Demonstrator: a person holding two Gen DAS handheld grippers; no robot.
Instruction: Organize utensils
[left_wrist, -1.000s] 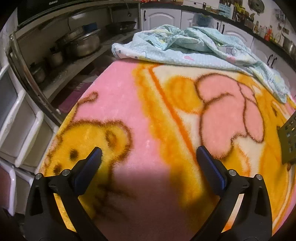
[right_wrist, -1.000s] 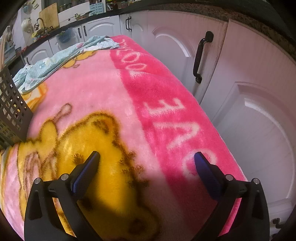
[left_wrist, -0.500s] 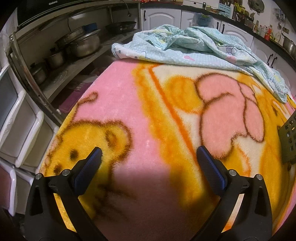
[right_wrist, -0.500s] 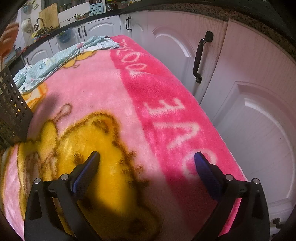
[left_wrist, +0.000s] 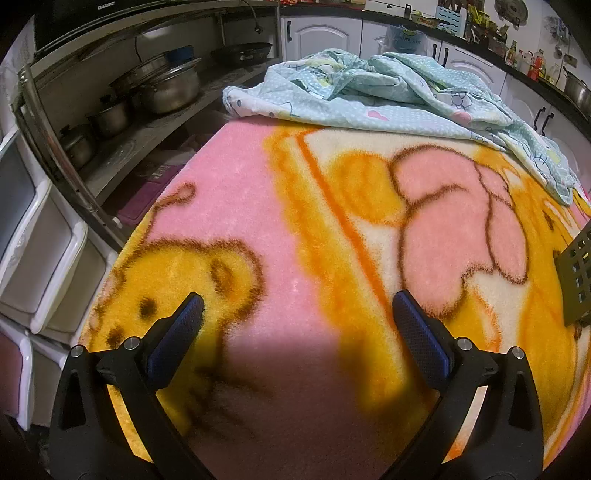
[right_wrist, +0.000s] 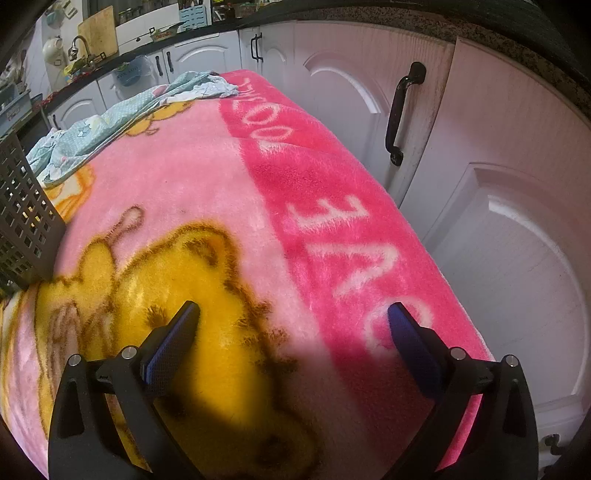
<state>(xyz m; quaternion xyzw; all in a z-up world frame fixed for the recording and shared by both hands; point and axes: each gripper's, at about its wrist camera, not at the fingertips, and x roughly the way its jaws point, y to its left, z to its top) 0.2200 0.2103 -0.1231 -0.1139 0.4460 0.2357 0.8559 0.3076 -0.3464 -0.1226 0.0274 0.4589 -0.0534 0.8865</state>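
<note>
My left gripper (left_wrist: 297, 299) is open and empty, low over a pink and yellow cartoon blanket (left_wrist: 236, 206). My right gripper (right_wrist: 293, 310) is open and empty over the same blanket (right_wrist: 177, 184). A dark perforated utensil basket (left_wrist: 578, 277) stands at the right edge of the left wrist view, well right of the left gripper. It also shows at the left edge of the right wrist view (right_wrist: 24, 218), far left of the right gripper. No loose utensils show in either view.
A crumpled light-blue sheet (left_wrist: 388, 96) lies at the blanket's far end. Shelves with metal pots (left_wrist: 166, 88) and white drawers (left_wrist: 33, 236) stand left. White cabinet doors (right_wrist: 498, 229) with a black handle (right_wrist: 400, 110) stand close on the right.
The basket has shifted slightly at the frame edges. A hand that showed at the top left of the right wrist view half a second ago is gone. Both grippers have stayed put.
</note>
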